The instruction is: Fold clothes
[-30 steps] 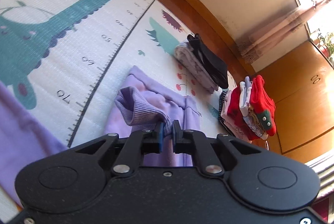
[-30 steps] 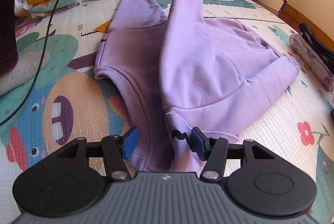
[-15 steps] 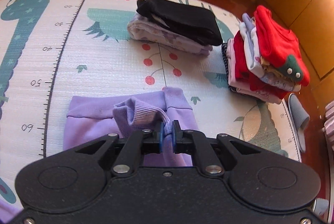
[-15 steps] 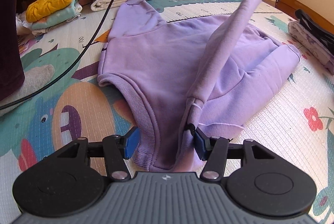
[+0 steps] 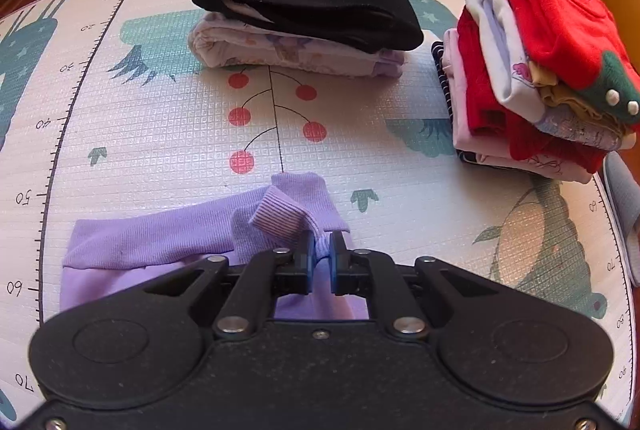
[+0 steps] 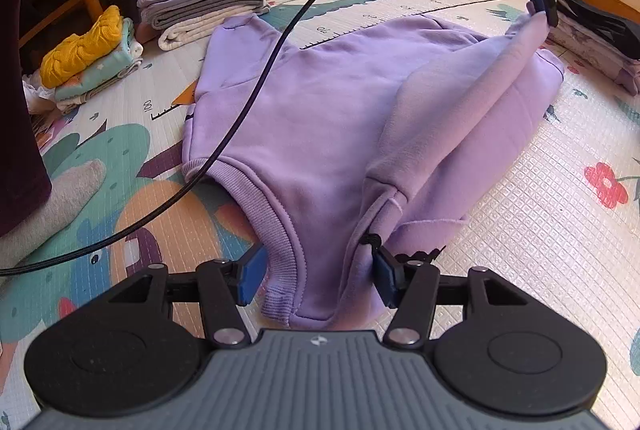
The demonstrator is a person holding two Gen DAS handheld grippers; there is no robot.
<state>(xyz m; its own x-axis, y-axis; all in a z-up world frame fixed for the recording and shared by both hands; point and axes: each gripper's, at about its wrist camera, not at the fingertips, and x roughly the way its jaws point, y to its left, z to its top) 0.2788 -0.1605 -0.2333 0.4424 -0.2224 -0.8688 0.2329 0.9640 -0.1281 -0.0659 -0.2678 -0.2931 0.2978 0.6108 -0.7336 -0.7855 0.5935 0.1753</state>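
Purple sweatshirt [image 6: 320,117]: it is lying flat on the play mat [image 6: 540,197], so it is staying smooth for folding.
Sleeve [image 6: 472,109]: it is lying across the body and lifting up at its far end, because the left gripper is holding the cuff [image 5: 276,220].
Left gripper [image 5: 320,262]: its two blue pads are squeezing tight on the cuff, so the sleeve is not slipping out.
Right gripper [image 6: 316,274]: its pads are standing wide apart, holding nothing. It is waiting low by the neck rib [image 6: 276,230] and shoulder, maybe to pin that end down.
Folded piles [image 5: 304,25]: they are sitting off to the sides, leaving room in the middle.
Next, I think: the sleeve is going down flat on the body.
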